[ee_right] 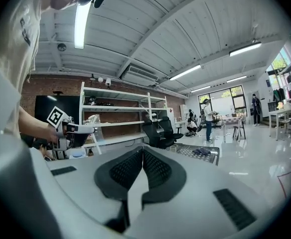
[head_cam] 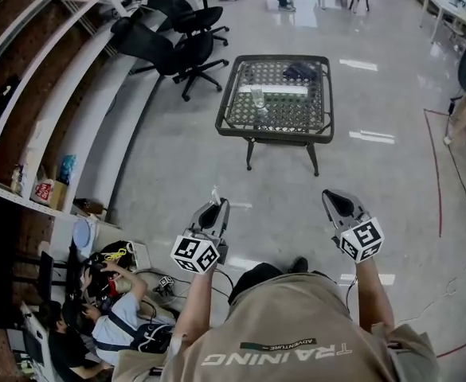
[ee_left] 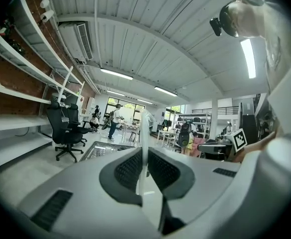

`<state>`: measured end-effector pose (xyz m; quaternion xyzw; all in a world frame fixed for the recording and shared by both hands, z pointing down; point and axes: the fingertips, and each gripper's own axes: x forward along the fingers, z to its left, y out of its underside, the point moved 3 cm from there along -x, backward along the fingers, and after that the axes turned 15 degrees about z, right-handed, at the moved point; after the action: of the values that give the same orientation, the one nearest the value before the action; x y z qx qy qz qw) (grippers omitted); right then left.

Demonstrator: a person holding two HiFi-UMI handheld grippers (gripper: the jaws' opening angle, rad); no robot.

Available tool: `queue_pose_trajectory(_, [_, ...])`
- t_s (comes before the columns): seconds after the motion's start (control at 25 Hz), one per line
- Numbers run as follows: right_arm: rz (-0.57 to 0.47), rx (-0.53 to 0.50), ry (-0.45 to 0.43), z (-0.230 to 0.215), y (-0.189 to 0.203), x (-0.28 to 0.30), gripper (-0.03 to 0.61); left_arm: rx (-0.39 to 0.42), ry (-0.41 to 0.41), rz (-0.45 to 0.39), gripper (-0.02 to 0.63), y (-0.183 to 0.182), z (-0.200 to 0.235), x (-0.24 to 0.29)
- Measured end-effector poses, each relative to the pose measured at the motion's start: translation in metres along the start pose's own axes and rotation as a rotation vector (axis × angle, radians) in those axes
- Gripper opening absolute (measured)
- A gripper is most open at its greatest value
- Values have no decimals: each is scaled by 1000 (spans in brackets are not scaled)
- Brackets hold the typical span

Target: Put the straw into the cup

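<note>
The left gripper [head_cam: 214, 208] is clamped on the straw [ee_left: 144, 148], which stands upright between its pads, well short of the mesh table [head_cam: 272, 133]. The right gripper [head_cam: 338, 203] is closed and empty. The cup [head_cam: 258, 96] stands near the table's middle. This looks like the carry. Next, the straw must come above that cup and go down into its mouth.
</note>
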<state>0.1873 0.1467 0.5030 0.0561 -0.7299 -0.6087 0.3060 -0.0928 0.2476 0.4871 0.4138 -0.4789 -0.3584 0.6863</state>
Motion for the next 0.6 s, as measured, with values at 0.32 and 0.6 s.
queue_pose_trajectory(0.32, [45,46,-31,-27,-2,53,18,-35,31,21,46,-10,41,49])
queue_pose_trajectory(0.6, [78,-33,-20,-51,-38,111,18,14,73,-2,46,-51,101,107])
